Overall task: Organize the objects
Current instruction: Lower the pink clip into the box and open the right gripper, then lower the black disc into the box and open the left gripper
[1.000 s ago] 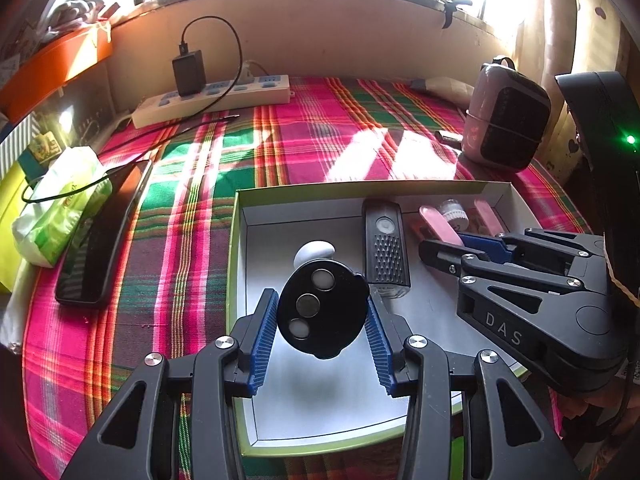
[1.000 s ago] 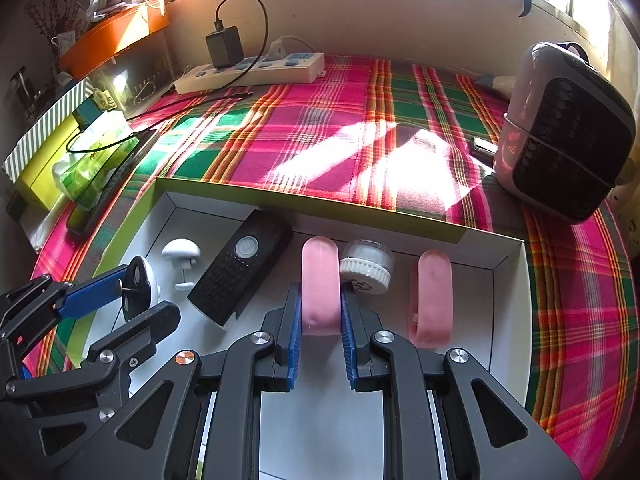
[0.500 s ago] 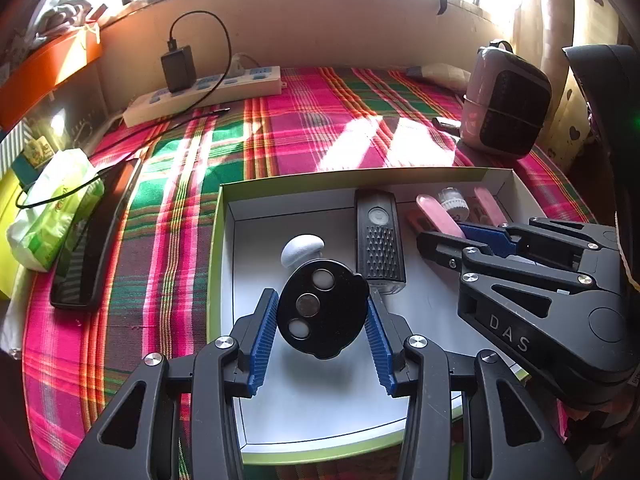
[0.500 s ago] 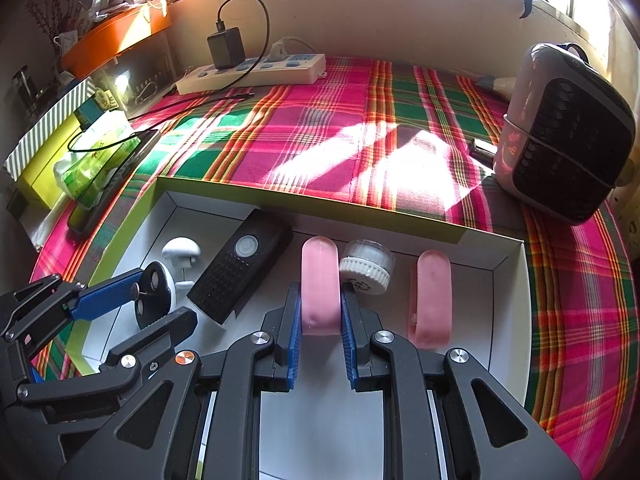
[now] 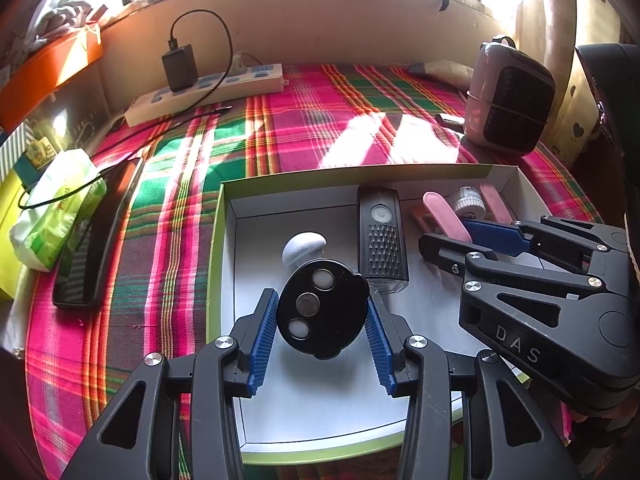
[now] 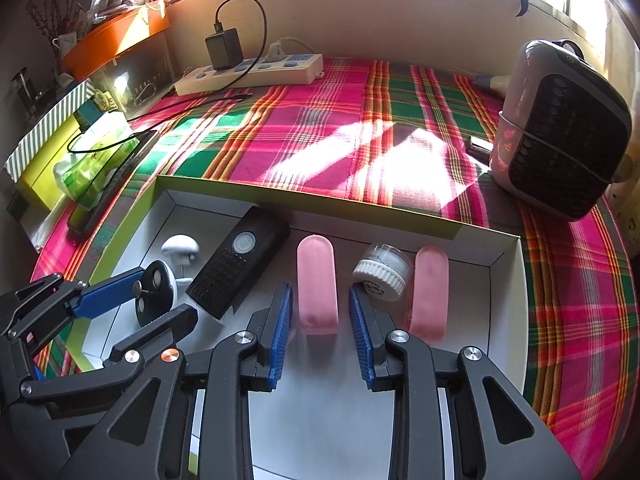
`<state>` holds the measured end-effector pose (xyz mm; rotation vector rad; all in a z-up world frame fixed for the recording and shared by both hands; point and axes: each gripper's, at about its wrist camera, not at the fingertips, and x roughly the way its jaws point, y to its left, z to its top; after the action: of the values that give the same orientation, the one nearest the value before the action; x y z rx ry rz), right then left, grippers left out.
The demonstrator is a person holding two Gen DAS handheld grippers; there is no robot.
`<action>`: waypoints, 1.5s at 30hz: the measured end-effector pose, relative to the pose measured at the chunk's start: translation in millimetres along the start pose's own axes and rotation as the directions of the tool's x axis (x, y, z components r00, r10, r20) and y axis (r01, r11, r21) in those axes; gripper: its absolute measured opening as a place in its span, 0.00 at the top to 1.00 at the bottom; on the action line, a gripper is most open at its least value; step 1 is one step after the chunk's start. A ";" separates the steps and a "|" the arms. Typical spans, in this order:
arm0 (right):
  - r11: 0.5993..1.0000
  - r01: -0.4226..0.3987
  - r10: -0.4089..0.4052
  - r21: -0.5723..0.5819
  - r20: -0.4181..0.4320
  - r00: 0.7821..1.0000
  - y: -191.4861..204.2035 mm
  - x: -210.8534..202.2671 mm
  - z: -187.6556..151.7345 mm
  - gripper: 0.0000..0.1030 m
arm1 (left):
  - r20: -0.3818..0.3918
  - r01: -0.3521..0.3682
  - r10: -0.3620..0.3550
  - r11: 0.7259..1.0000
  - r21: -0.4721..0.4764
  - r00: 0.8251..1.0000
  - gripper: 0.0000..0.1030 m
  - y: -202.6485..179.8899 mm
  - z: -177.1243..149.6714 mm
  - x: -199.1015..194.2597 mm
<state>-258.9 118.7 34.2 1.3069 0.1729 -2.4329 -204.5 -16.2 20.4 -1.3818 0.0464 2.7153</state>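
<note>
Plaid cloth lay under the box [image 5: 516,172]; with right gripper [image 6: 320,330] spread around the pink bar [image 6: 317,286], left gripper [image 5: 320,332], pinching the disc [image 5: 322,310], should lower it at six o'clock of the knob [image 5: 303,245].

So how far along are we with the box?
Boxed already: black remote, white knob, capped jar, two pink pieces. In hand: left tool grips the black disc over the box; right tool is open around one pink piece. Left: set the disc down.

In the box [image 6: 472,236], the remote [image 6: 240,266] lies left of 2 cases [image 6: 317,288].
</note>
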 end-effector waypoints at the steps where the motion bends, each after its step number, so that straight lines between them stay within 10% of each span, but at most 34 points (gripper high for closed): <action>1: 1.000 0.000 0.000 0.002 0.000 1.000 -0.3 -0.3 -0.3 0.68 | 0.000 -0.003 0.003 1.000 0.002 1.000 0.60 -0.3 -0.2 0.1; 45: 0.999 -0.002 -0.002 0.049 0.083 0.997 4.8 -63.1 -42.2 0.60 | 0.087 -0.004 0.009 0.998 -0.056 0.996 0.59 0.1 -33.7 -62.8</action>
<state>-192.7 142.8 62.8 1.2229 0.0913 -2.5010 -140.7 -23.1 51.2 -1.2763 -0.0306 2.7997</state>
